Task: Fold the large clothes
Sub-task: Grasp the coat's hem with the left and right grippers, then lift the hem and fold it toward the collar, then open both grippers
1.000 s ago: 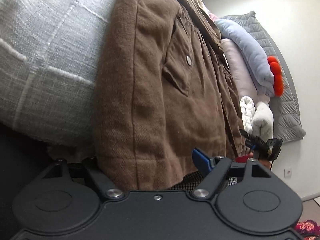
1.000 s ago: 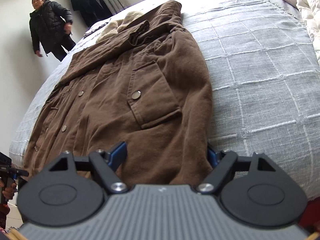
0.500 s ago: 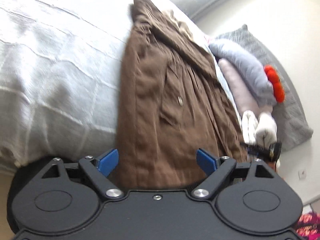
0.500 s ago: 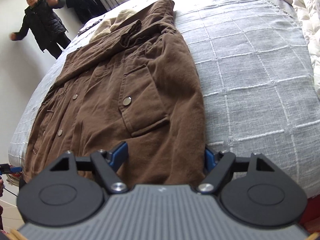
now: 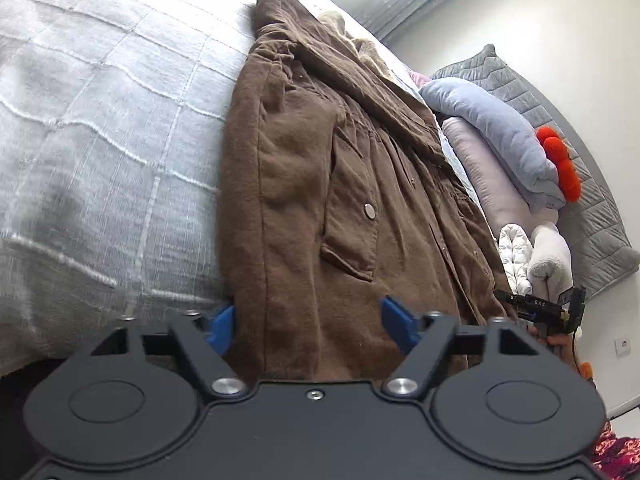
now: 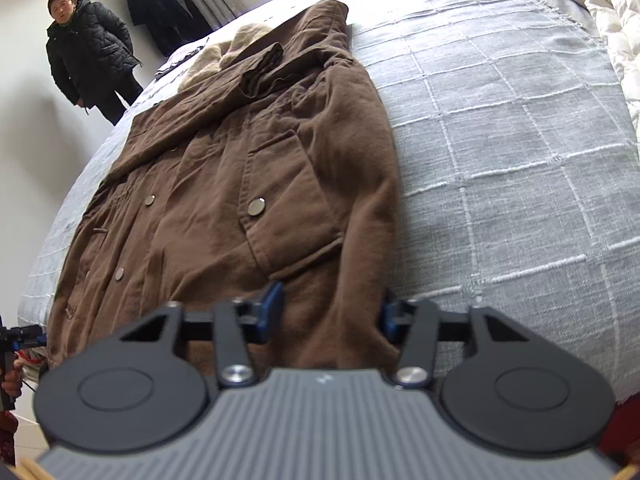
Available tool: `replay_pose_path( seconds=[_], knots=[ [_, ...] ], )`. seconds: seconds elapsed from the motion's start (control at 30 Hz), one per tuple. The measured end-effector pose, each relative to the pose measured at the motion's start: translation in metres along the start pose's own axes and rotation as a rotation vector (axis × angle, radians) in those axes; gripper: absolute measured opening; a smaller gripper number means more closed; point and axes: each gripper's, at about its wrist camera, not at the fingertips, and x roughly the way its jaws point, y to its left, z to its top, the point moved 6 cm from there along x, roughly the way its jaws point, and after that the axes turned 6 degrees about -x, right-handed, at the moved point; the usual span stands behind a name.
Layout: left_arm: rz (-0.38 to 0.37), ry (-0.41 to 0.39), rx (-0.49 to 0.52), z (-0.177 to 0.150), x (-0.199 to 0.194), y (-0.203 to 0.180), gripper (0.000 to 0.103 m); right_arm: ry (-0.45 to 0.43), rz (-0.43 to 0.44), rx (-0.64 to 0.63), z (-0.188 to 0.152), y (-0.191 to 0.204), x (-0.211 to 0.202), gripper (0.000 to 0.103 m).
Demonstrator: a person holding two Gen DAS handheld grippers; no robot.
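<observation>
A large brown coat (image 5: pixel 320 184) lies spread flat on a grey checked bedspread (image 5: pixel 100 128), hood away from me. It also shows in the right wrist view (image 6: pixel 248 184). My left gripper (image 5: pixel 308 320) is open, its blue pads astride the hem at one bottom corner. My right gripper (image 6: pixel 330 312) is open, its pads astride the hem at the other bottom corner, next to the bedspread (image 6: pixel 520 160). Neither jaw is closed on the cloth.
Pillows and a light blue cushion (image 5: pixel 492 128) with an orange toy (image 5: pixel 560 160) lie past the coat. A white duvet (image 6: pixel 616 20) lies at the bed's far right. A person in a black jacket (image 6: pixel 88 56) stands beyond the bed.
The left gripper has opened and its view has swung up and back, showing more of the coat and bed. The right gripper has edged forward along the hem. The person has shifted.
</observation>
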Motion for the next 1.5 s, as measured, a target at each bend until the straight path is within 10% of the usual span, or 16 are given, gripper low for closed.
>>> replay_pose_path(
  seconds=[0.4, 0.7, 1.0, 1.5],
  knots=[
    [0.063, -0.002, -0.013, -0.006, 0.005, -0.006, 0.016, 0.041, -0.087, -0.073, -0.004, 0.006, -0.004, 0.018],
    [-0.033, -0.128, -0.009, 0.026, -0.015, -0.044, 0.012, -0.053, -0.141, -0.105, 0.016, 0.019, -0.026, 0.007],
    [-0.026, -0.257, 0.073, 0.129, 0.012, -0.091, 0.011, -0.173, -0.149, -0.132, 0.1, 0.033, -0.021, 0.007],
    [0.247, -0.343, 0.075, 0.323, 0.155, -0.068, 0.02, -0.05, -0.272, 0.038, 0.238, -0.036, 0.12, 0.011]
  ],
)
